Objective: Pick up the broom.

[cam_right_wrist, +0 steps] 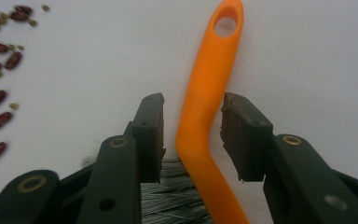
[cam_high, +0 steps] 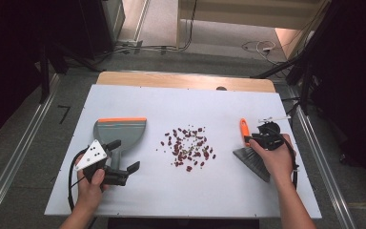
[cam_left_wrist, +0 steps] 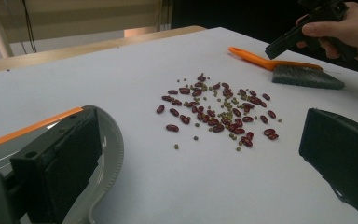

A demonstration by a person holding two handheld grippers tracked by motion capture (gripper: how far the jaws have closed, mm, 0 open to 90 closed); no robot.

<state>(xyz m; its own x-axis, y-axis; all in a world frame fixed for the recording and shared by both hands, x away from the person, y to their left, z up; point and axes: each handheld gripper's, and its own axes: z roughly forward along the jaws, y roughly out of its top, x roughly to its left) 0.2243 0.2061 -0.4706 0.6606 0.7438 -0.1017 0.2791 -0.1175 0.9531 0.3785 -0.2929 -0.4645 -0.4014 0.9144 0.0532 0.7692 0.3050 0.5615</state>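
On the table [cam_high: 124,200], the right tool [cam_right_wrist: 192,133] straddles the brush's [cam_high: 253,160] orange handle [cam_right_wrist: 208,93], jaws not yet touching. The left tool [cam_high: 119,157] hangs open beside the dustpan [cam_high: 121,131]. Centre the handle, then squeeze firmly. Beans [cam_high: 188,145] lie between.

The tabletop [cam_high: 181,186] is evenly lit from above, bright against dark surroundings at both upper corners of the high view. Shadows are soft and short. Mild glare whitens the tabletop in the right gripper view. There the near fingers [cam_right_wrist: 150,135] are slightly soft, and the beans [cam_right_wrist: 0,70] at the left edge blur.
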